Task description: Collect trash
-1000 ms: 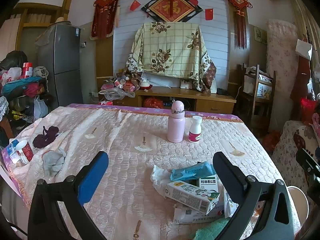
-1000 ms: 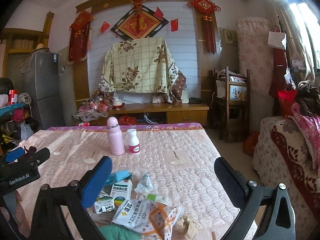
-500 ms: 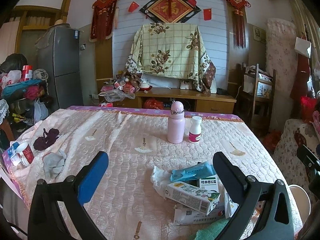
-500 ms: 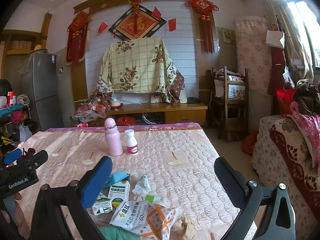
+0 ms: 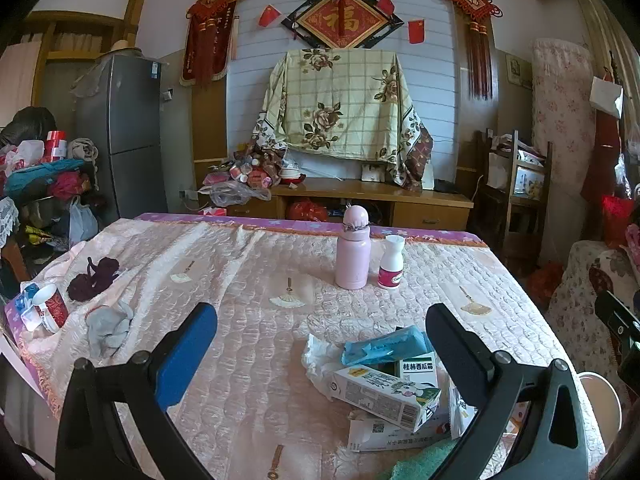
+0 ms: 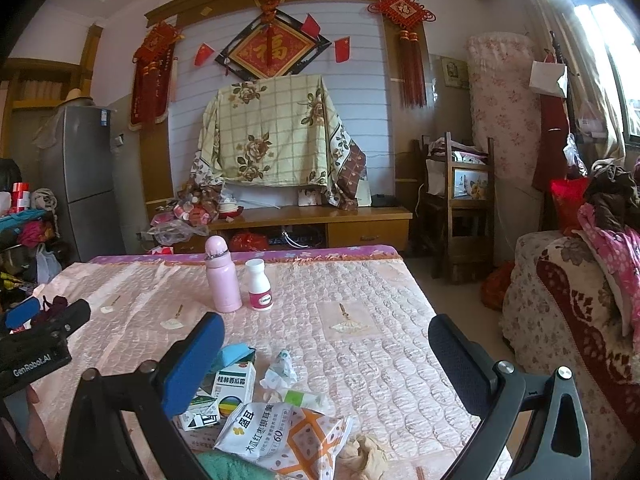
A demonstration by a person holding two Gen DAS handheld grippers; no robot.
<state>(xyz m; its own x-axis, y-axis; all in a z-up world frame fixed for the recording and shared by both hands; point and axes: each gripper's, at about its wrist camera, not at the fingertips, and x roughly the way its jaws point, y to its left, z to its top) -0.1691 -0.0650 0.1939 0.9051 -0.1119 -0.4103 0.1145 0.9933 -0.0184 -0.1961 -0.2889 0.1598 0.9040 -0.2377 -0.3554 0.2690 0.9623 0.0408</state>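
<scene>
Both tools hang level above the near edge of the table, the left gripper (image 5: 320, 344) and the right gripper (image 6: 326, 344) each with fingers spread wide and nothing between them. The trash pile (image 5: 384, 384) lies on the pink quilted cloth (image 5: 248, 280) under the left gripper's right finger (its lower boxes are cut off, and a green cloth (image 6: 224, 468) shows only partly). Behind stand a pink bottle (image 5: 353, 254), a small white bottle (image 5: 391, 268) and a cloth-draped cabinet (image 5: 344, 200).
</scene>
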